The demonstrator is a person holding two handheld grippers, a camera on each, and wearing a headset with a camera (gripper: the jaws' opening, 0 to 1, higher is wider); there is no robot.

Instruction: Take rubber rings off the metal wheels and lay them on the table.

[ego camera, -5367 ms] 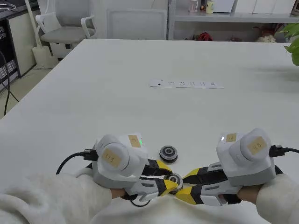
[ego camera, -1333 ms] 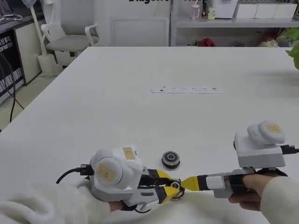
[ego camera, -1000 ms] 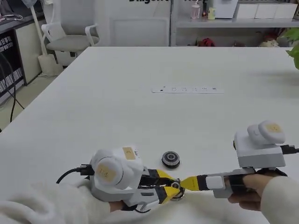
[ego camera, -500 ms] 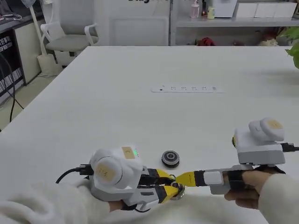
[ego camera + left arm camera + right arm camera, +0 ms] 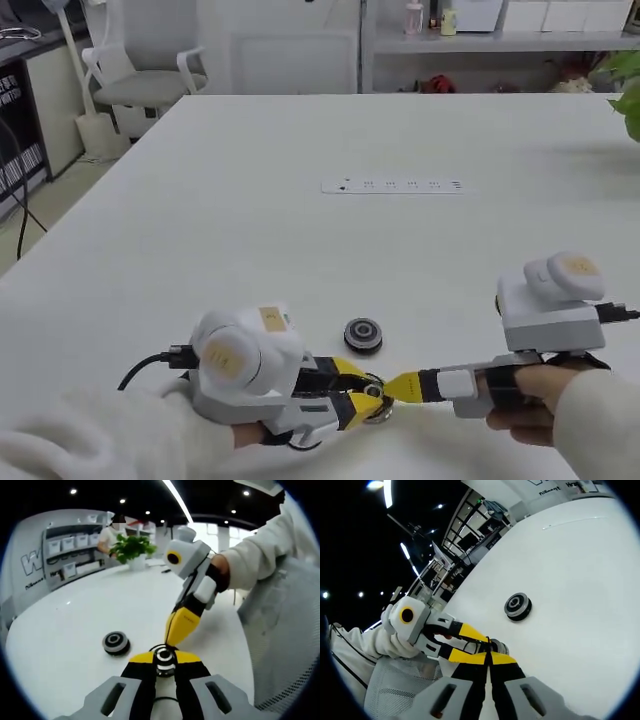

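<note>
Head view, left gripper (image 5: 372, 393): at the near edge of the table (image 5: 250, 200), left of centre; yellow jaws clamped on a metal wheel (image 5: 377, 387), as in all the earlier pictures.
Head view, right gripper (image 5: 392, 386): reaching in from the right; jaws pressed together, tip touching the right side of the metal wheel. Spread open 5.4 s ago, closed from 1.3 s ago onward; tip raised a little 0.5 s ago, now level with the wheel again.
Head view, loose wheel (image 5: 363, 335): flat on the table just beyond the two tips, apart from both; same spot as before.
Head view, surroundings: power strip (image 5: 392, 185) far out at mid-table; chair (image 5: 135, 75) beyond the far left corner.
Left gripper view, metal wheel (image 5: 164, 658): gripped between the two yellow tips at the bottom.
Left gripper view, rubber ring (image 5: 156, 647): thin black loop lifted off the far rim of the metal wheel, leading to the tip of the right gripper (image 5: 171, 639), pinched there.
Left gripper view, loose wheel (image 5: 116, 642): on the table to the left, apart from the held one; plant (image 5: 132, 547) far behind.
Right gripper view, own jaws: closed, only a hairline between them; tips meeting the metal wheel (image 5: 498, 646).
Right gripper view, left gripper (image 5: 488, 645): entering from the left, its yellow fingers on either side of that wheel.
Right gripper view, loose wheel (image 5: 518, 605): farther out on the table, touching nothing.
</note>
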